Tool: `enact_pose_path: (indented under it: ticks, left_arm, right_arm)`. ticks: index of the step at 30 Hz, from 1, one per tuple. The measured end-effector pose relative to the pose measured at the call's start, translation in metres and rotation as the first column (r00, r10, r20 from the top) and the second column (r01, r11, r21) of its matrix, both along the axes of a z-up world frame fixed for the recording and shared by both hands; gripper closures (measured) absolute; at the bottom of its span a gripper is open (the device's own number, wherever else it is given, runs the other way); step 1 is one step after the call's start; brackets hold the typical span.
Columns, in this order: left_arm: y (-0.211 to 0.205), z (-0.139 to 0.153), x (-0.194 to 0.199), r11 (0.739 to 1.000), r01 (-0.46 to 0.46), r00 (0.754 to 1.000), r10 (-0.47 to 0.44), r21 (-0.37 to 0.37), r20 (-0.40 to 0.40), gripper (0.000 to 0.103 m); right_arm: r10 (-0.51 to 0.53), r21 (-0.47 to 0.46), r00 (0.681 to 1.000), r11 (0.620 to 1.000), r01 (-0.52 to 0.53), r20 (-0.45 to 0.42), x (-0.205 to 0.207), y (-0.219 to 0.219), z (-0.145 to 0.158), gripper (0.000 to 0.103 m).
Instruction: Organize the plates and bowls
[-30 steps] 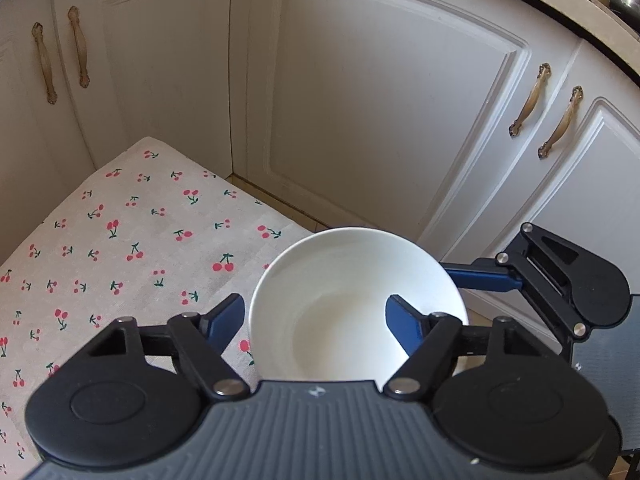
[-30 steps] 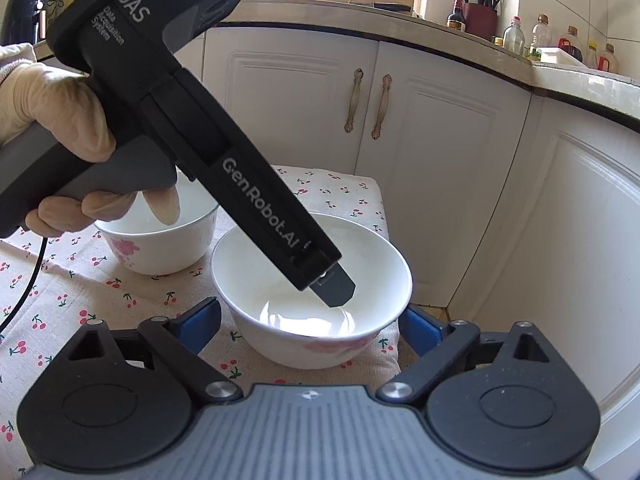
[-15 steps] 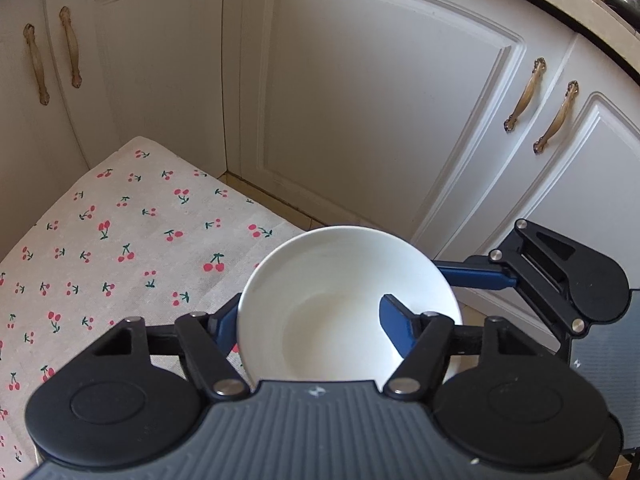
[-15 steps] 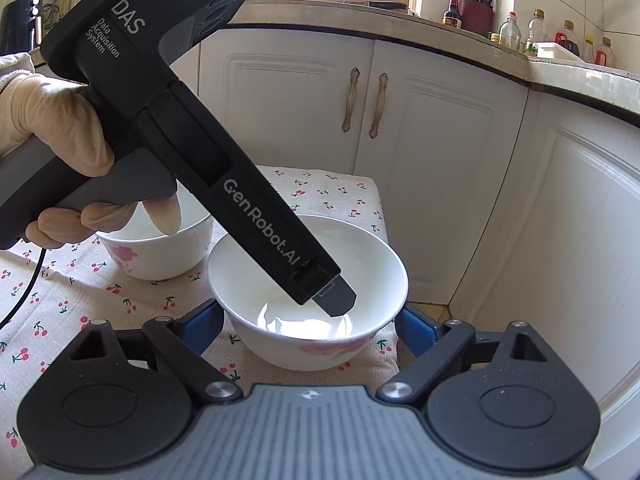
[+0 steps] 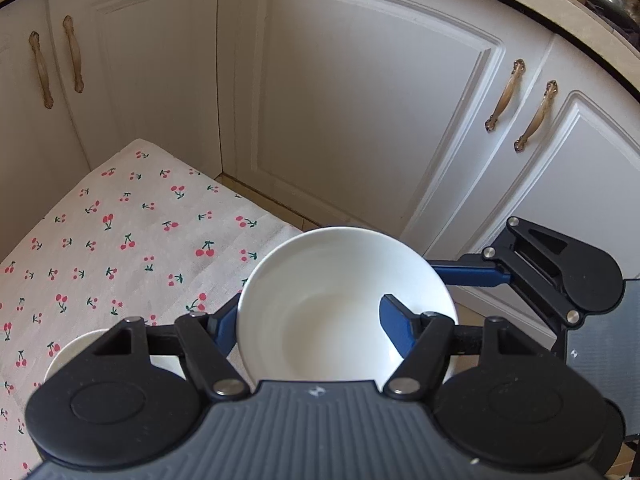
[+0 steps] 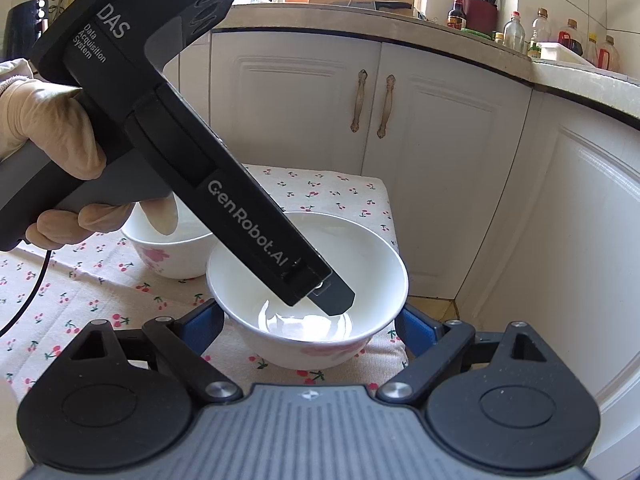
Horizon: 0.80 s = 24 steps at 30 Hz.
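Note:
A white bowl with a pink flower stands at the right corner of the cherry-print cloth; it also shows in the left wrist view. My left gripper is shut on this bowl's rim, one finger inside the bowl and one outside. My right gripper is open, its blue fingers on either side of the same bowl, low and near. A second flowered bowl stands behind to the left, partly hidden by the left gripper's body.
White cabinet doors with brass handles stand close behind and to the right. The cloth's edge drops to the tiled floor. A countertop with bottles runs above. A gloved hand holds the left gripper.
The left gripper has closed on the bowl's rim and drawn back a little; the second bowl's rim has come into its view at lower left. The right gripper has barely moved.

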<state>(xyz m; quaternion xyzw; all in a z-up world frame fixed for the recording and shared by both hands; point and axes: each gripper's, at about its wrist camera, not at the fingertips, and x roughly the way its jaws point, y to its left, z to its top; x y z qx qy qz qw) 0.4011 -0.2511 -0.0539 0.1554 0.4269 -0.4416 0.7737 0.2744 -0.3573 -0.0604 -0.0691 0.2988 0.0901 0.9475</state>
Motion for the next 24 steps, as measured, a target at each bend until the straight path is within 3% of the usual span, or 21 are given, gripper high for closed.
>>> enact_pose_path:
  ticks: [24]
  left_arm:
    - [0.054, 0.062, -0.117, 0.998, -0.016, 0.999, 0.019, -0.057, 0.049, 0.032]
  right_arm:
    - [0.036, 0.037, 0.999, 0.999, -0.037, 0.038, -0.112, 0.039, 0.049, 0.008]
